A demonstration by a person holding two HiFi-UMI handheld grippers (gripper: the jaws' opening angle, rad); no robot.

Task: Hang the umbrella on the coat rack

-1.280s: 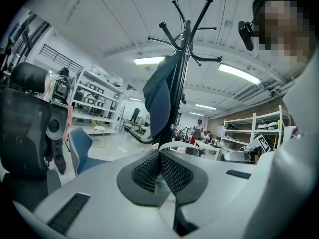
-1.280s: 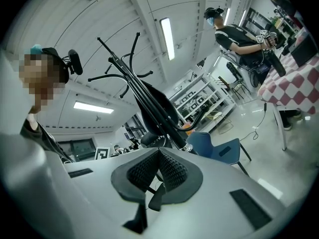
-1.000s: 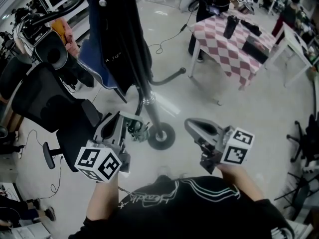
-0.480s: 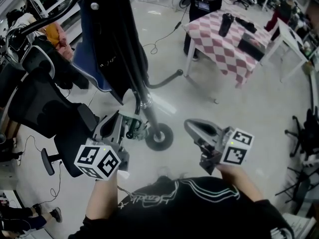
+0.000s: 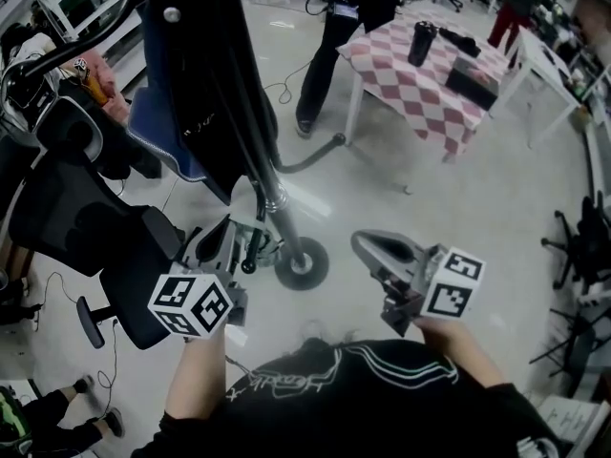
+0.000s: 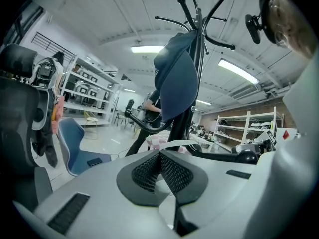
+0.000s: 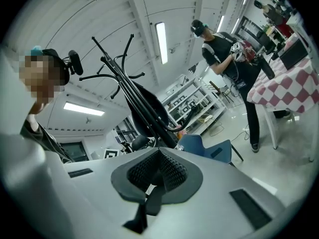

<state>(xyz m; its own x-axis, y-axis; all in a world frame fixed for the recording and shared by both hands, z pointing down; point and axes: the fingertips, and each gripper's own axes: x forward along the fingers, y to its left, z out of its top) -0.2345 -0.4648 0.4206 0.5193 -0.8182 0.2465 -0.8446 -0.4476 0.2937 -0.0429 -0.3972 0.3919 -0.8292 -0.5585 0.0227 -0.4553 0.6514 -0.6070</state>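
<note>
Coat rack [image 5: 278, 201] straight ahead, seats to its left, table [image 5: 420, 98] behind on the right.
The umbrella [image 5: 253, 113] hangs along the coat rack's pole. An office chair [image 5: 81, 213] stands left of its base, a side chair [image 5: 158, 141] behind that. A bottle [image 5: 418, 43] and a case [image 5: 474, 84] sit on the table, and a person [image 5: 325, 55] stands at its left end.

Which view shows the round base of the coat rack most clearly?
The head view: the base lies in plain sight on the floor. Both gripper views show only the rack's hooked top; the base is not visible there.

Standing person [image 5: 320, 65] — now clear of the checked table [image 5: 410, 89], off its left corner.
</note>
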